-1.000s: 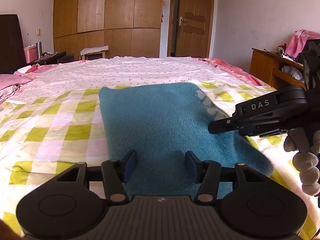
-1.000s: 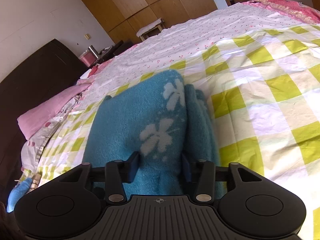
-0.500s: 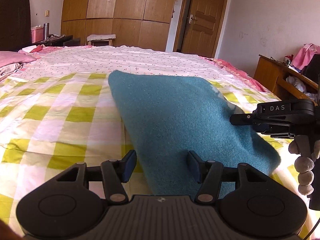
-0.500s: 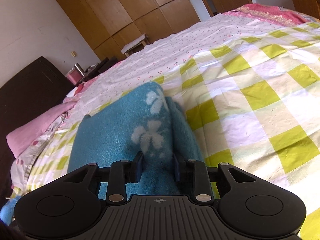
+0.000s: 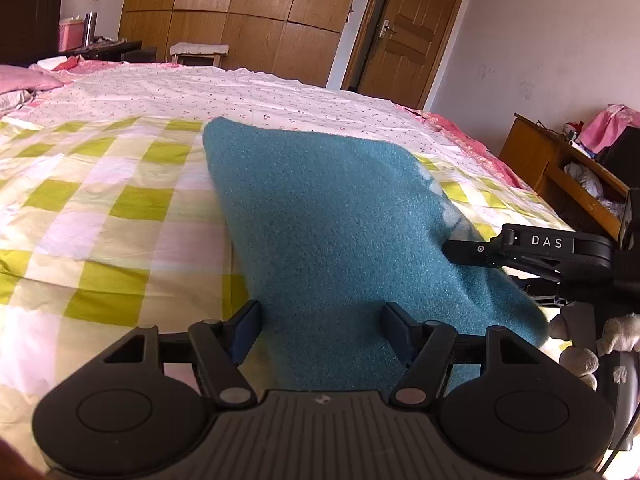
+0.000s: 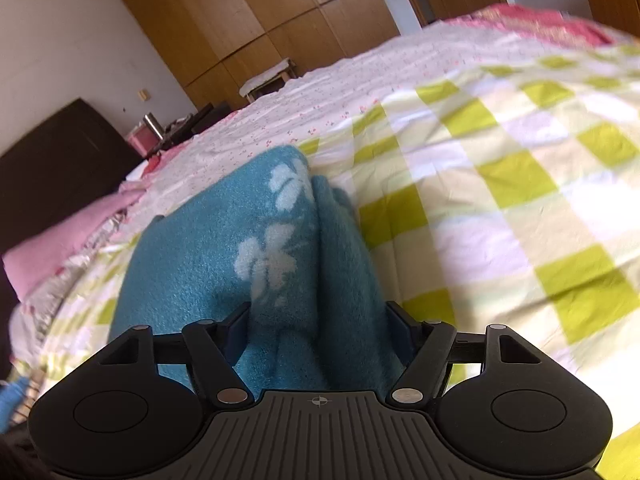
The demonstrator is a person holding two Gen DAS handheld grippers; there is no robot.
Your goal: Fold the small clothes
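Between my right claw's (image 6: 318, 322) pads the teal fleece garment (image 6: 256, 264) bunches up in thick folds, and the fingers now stand wide apart. Half a second ago they were squeezed close on that bundle, so I have let go. The cloth passes between the pads, yet I cannot tell whether either one touches it. My left claw (image 5: 320, 322) is spread just as wide, as it was a second ago, with the plain teal side of the garment (image 5: 332, 224) running up between its fingers; it grips nothing.

Just beyond, in the left view, my right claw (image 5: 460, 250) reaches in from the side with its tip against the garment's right edge, where pale flower prints peek out. From the right view those white flowers lie on the top layer, next to a deep crease where one part has been laid over another. The garment rests on the green-and-white checked sheet (image 5: 100, 216), folded into a long strip that points away from me.

Farther off, the floral bedspread (image 5: 240, 92) covers the rest of the bed, then come the wooden wardrobe (image 5: 240, 8) and the door (image 5: 404, 28).

Releasing suggests to me that this fold is set down. A further fold across the strip's length looks like what remains, and loose fleece may spring open when left.
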